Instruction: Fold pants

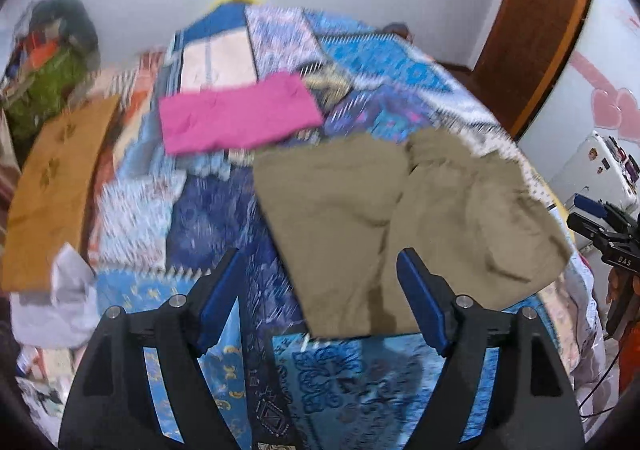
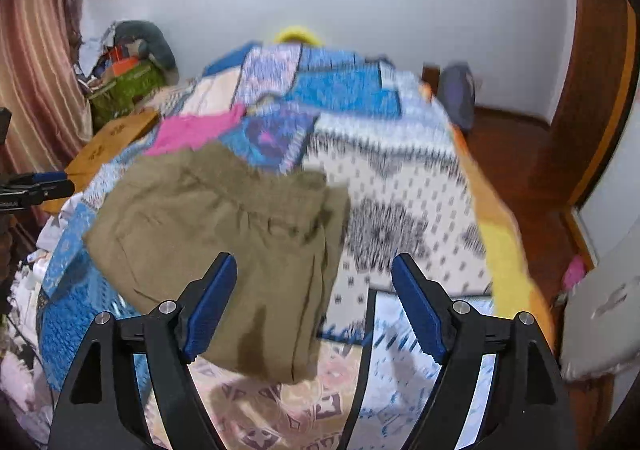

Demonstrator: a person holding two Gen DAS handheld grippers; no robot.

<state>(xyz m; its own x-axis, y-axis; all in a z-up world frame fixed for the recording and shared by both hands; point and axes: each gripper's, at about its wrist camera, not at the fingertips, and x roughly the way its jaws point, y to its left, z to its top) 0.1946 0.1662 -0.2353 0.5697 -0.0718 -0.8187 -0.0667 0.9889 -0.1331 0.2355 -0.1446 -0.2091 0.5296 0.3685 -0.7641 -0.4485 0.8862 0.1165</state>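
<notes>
Landmark = olive pants (image 1: pixel 404 226), lying on the patchwork bedspread (image 1: pixel 224 218). Both views motion-blurred.

Left wrist view, left to right:
- Far left of the pants, past the bed edge: green bag (image 1: pixel 48 90) in a clutter pile against the wall, tan cloth (image 1: pixel 56 190) below it.
- White crumpled fabric (image 1: pixel 68 302) lower left of the pants, at the bed edge.
- Folded pink cloth (image 1: pixel 236 114) beyond the pants, up and left. Whether the two touch: can't tell through blur.
- Pants are folded over: a flat panel on the left, a bunched part with creases on the right. Near edge sits between the fingers of the left gripper (image 1: pixel 320 298).
- Left gripper: fingers spread wide, nothing clamped. Blue pads (image 1: pixel 218 302) visible, clear of the cloth.
- Right of the pants: the right gripper (image 1: pixel 600 226) pokes in at the frame edge; state unreadable from here. Brown door (image 1: pixel 536 34) behind it.

Right wrist view, left to right:
- Pink curtain (image 2: pixel 32 62) far left of the pants.
- Left gripper tip (image 2: pixel 36 186) at the left edge, just off the pants' left side.
- Pants (image 2: pixel 224 234) fill centre-left; near corner hangs in front of the left finger of the right gripper (image 2: pixel 316 302).
- Right gripper: fingers wide apart, holding nothing.
- Right of the pants: white patterned section of bedspread (image 2: pixel 400 218), then wooden floor (image 2: pixel 516 154).
</notes>
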